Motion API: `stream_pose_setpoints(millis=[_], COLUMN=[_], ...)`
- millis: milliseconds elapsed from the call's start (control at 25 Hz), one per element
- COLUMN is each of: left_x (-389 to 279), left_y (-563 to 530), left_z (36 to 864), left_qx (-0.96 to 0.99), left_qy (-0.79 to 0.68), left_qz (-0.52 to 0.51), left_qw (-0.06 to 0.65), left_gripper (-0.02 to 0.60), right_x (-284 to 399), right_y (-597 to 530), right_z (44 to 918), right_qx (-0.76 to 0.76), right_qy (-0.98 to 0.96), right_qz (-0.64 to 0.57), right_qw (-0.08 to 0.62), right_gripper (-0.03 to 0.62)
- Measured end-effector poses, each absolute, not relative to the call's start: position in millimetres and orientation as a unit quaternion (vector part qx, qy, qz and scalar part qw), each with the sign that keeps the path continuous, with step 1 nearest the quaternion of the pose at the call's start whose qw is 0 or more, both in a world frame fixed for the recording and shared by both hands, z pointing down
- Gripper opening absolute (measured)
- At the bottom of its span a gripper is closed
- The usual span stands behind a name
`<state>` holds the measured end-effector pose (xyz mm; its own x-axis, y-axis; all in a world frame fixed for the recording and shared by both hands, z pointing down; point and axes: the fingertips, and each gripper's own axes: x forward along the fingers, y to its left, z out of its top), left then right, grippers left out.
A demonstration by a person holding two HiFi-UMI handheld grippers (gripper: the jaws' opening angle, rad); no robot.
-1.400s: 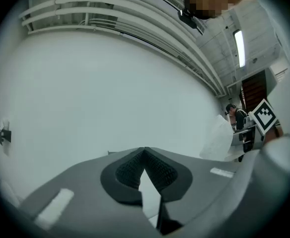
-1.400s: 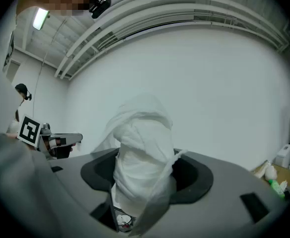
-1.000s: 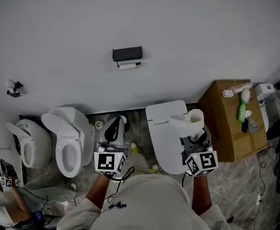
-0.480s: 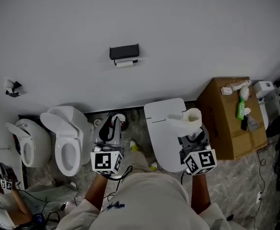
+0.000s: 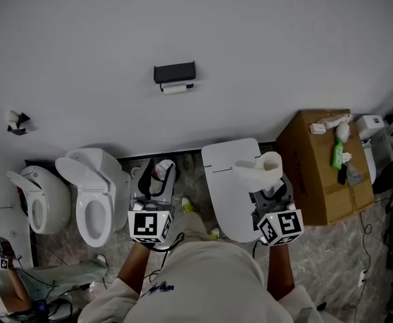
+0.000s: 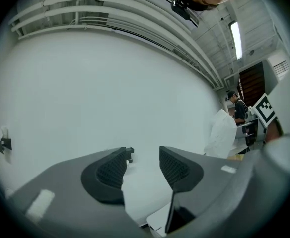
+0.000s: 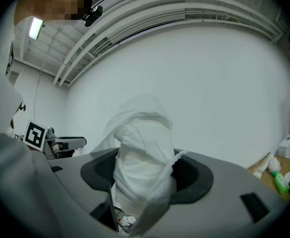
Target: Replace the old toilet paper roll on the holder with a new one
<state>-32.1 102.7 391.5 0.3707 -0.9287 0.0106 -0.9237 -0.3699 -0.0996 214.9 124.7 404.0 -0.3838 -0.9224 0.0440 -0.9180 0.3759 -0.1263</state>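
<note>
Plainly, the right tongs (image 5: 272,187) are clamped on a bulky white toilet paper roll (image 7: 144,148). Their dark pads press its two sides, and the jaws stand wide apart around it. In the right gripper view this roll stands upright between the jaws. Its outer sheets are loose and crumpled, with one flap draped over the top and a wrinkled edge sticking out to the right.

The left tongs (image 5: 157,177) hold nothing. Their ribbed black pads (image 6: 109,171) are partway apart and opening, and only bare white wall shows in the gap. Both tongs point level toward that wall, well short of it.

On the white wall (image 5: 284,59) ahead sits a small black rectangular holder (image 5: 175,72). Just under it hangs a slim white old roll (image 5: 177,89), much thinner than the one in the right tongs.

Below, on the mottled stone floor (image 5: 344,261), two white ceramic toilets (image 5: 95,194) stand at the left. At the right, a brown cardboard box (image 5: 317,173) carries a green plastic bottle (image 5: 338,155).
</note>
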Motion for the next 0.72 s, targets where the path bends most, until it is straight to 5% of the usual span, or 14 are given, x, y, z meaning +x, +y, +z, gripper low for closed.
stream_pose_setpoints(millis=[720], left_x=[-38], left_y=[92], left_z=[407], left_qx=[-0.825], left_qy=[0.562], left_qz=[-0.060], left_qw=[0.027], left_gripper=[0.294], right_x=[206], right_y=[108], right_z=[418], right_qx=[-0.543], right_qy=[0.836], right_qz=[-0.075], right_qw=[0.001], right_gripper=[0.291])
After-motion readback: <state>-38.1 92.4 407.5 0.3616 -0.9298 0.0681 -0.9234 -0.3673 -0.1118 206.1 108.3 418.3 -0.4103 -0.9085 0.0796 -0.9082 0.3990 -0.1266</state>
